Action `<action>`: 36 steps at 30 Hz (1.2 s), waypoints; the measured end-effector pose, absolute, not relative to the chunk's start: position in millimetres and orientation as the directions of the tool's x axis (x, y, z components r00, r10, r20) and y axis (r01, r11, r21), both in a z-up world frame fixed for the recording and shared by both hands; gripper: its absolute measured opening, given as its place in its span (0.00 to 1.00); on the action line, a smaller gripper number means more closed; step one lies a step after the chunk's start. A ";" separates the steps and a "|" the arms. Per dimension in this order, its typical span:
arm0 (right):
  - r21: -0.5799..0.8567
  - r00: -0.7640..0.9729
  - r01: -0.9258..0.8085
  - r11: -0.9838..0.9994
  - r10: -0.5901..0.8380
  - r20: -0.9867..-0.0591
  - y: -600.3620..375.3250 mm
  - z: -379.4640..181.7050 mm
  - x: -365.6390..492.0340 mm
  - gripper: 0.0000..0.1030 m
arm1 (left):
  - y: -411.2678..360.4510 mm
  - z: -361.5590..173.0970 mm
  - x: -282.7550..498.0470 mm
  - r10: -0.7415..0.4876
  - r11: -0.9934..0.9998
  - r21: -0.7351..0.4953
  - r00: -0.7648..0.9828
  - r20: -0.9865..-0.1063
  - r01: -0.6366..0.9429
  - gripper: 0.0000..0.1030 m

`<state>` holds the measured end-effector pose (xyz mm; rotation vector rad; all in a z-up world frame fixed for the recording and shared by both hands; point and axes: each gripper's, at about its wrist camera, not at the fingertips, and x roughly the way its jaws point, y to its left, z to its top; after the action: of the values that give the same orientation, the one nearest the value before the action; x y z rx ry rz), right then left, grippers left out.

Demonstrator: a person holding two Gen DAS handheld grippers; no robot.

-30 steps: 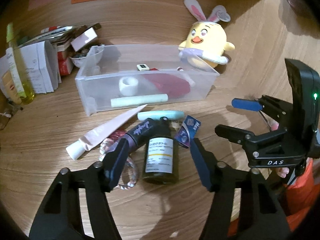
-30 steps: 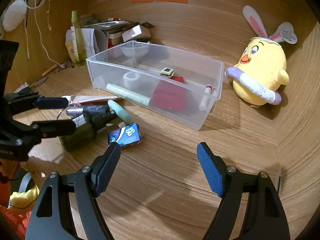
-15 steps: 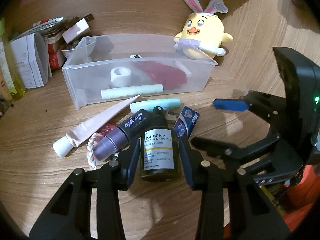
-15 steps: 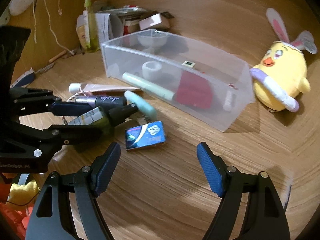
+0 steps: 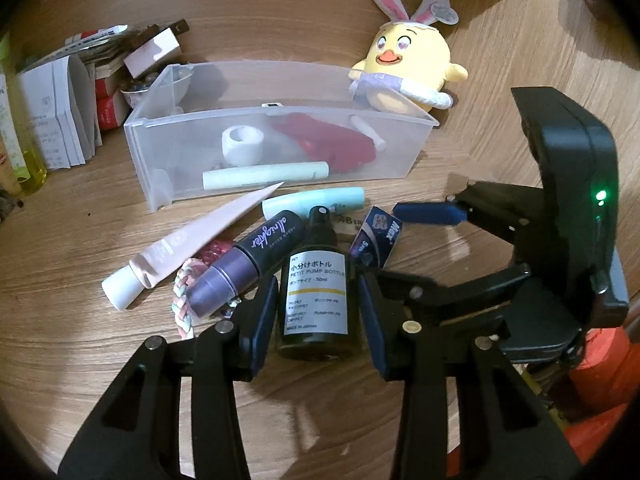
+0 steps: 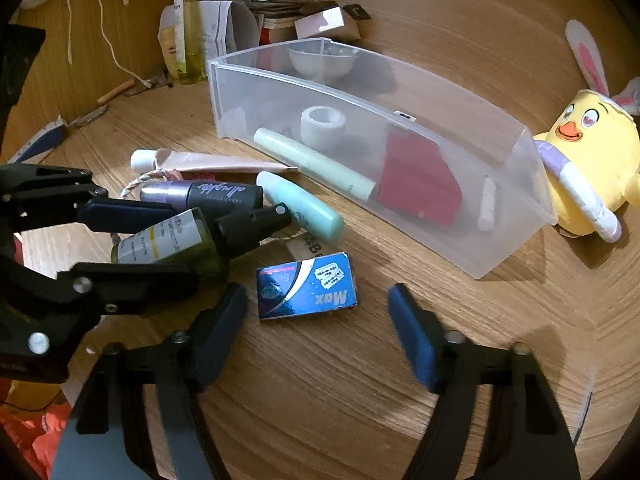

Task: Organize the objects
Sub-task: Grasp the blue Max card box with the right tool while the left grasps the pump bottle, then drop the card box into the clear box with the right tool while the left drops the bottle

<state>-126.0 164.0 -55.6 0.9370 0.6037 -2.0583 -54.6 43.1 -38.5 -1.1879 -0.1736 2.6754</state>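
The dark bottle (image 5: 316,280) reads "PETIT PUMP BOTTLE", the blue box (image 6: 306,286) "Max", the black tube (image 5: 268,238) perhaps "allnighter".

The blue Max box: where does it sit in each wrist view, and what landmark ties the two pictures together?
Left wrist: the Max box stands right of centre, tilted on edge beside the pump bottle.
Right wrist: it lies below centre, between the pump bottle and the open fingers.
Shared landmark: the clear bin, beyond the box in both views.
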 end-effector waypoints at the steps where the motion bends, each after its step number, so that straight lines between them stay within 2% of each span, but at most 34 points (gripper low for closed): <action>1: -0.085 -0.413 0.810 -0.580 -0.462 -0.785 164.6 -55.1 -126.6 0.50 | 43.0 -38.7 -54.7 0.234 -0.972 -0.190 -0.656 -0.718 -0.139 0.40; 2: -0.075 -0.403 0.813 -0.578 -0.466 -0.788 164.9 -54.9 -126.7 0.44 | 43.1 -38.8 -54.2 0.234 -0.972 -0.190 -0.657 -0.716 -0.138 0.40; 3: -0.068 -0.399 0.813 -0.578 -0.468 -0.788 165.5 -54.9 -126.6 0.43 | 42.8 -38.8 -54.0 0.232 -0.972 -0.190 -0.660 -0.715 -0.137 0.40; 13: -0.046 -0.416 0.797 -0.602 -0.493 -0.764 180.5 -47.8 -122.6 0.43 | 39.3 -24.5 -43.8 0.227 -0.972 -0.200 -0.698 -0.679 -0.122 0.40; 36: 0.002 -0.490 0.770 -0.638 -0.595 -0.637 201.1 10.6 -127.9 0.43 | 22.6 34.0 -41.0 0.183 -0.975 -0.211 -0.812 -0.554 -0.076 0.40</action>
<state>-127.9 201.1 10.6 0.7757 0.3616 -2.1527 -41.0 22.6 34.0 -0.8995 -0.2703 2.8541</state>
